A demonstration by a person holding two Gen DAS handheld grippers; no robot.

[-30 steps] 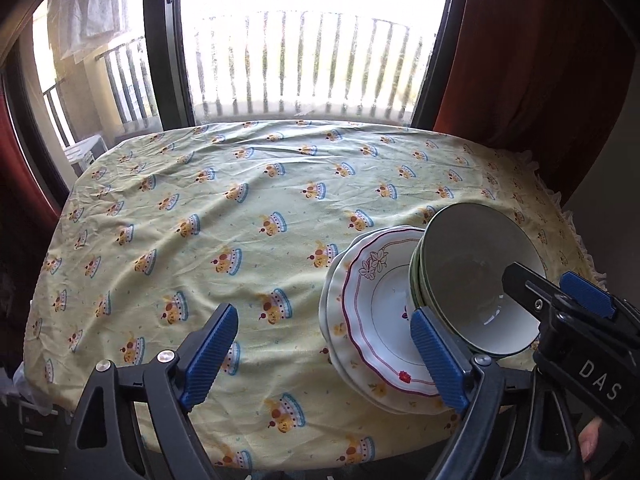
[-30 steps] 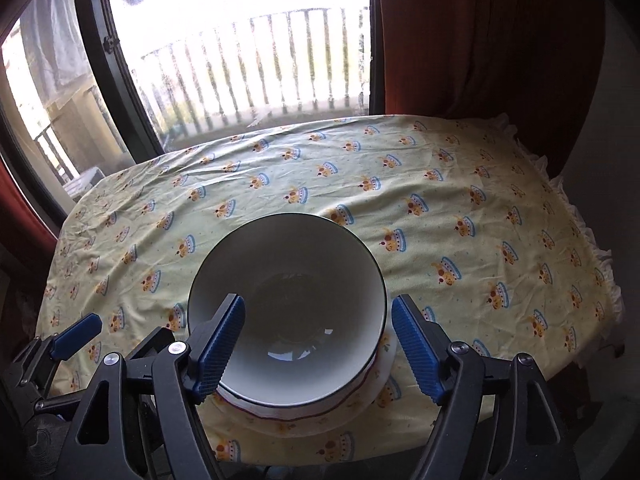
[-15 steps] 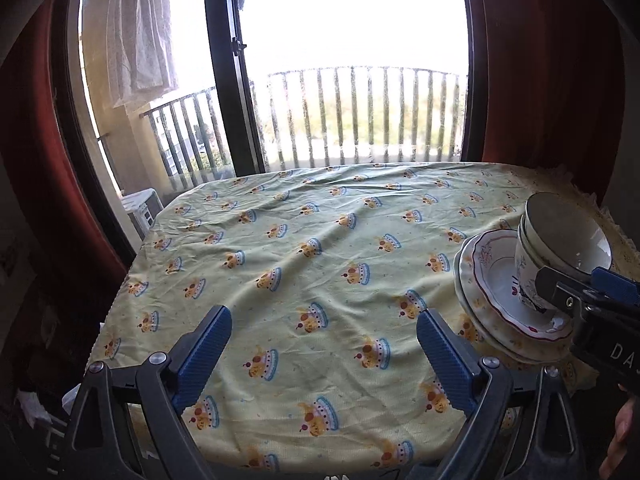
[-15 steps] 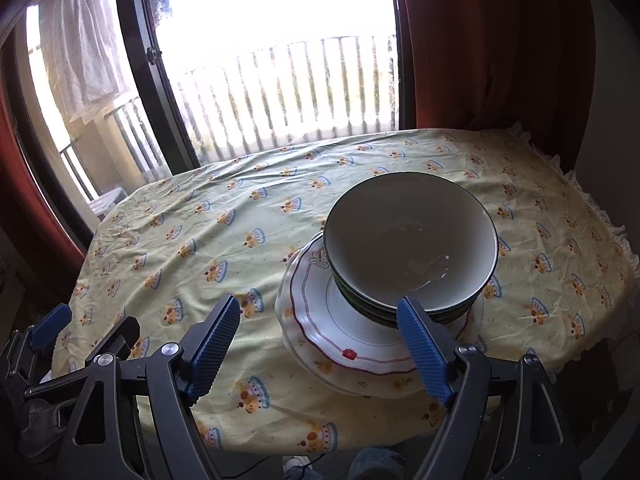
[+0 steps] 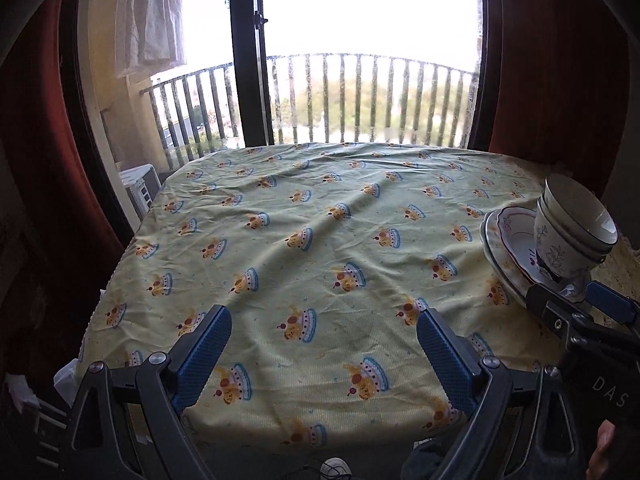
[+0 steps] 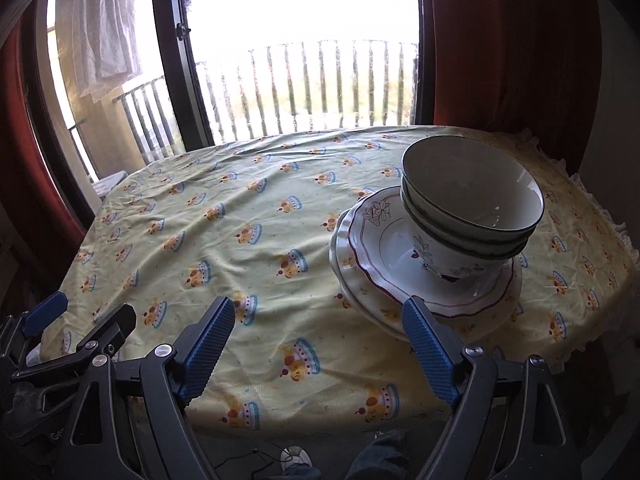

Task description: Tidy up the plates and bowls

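Note:
Three nested white bowls with dark rims stand on a stack of scalloped, red-rimmed plates at the right of the table. In the left wrist view the same bowls and plates sit at the far right. My right gripper hangs near the table's front edge, left of and in front of the stack; its jaws are opening with nothing between them. My left gripper is open over bare cloth, also empty. Each gripper shows in the other's view: the right gripper and the left gripper.
A yellow tablecloth with a crown print covers the table. Behind it is a glazed balcony door with a railing, flanked by red curtains. The table's front edge lies just under both grippers. A shoe shows on the floor below.
Both grippers have drawn back and to the left, away from the stack. The bowls, earlier between the right gripper's fingers, now stand beyond and to the right of them.

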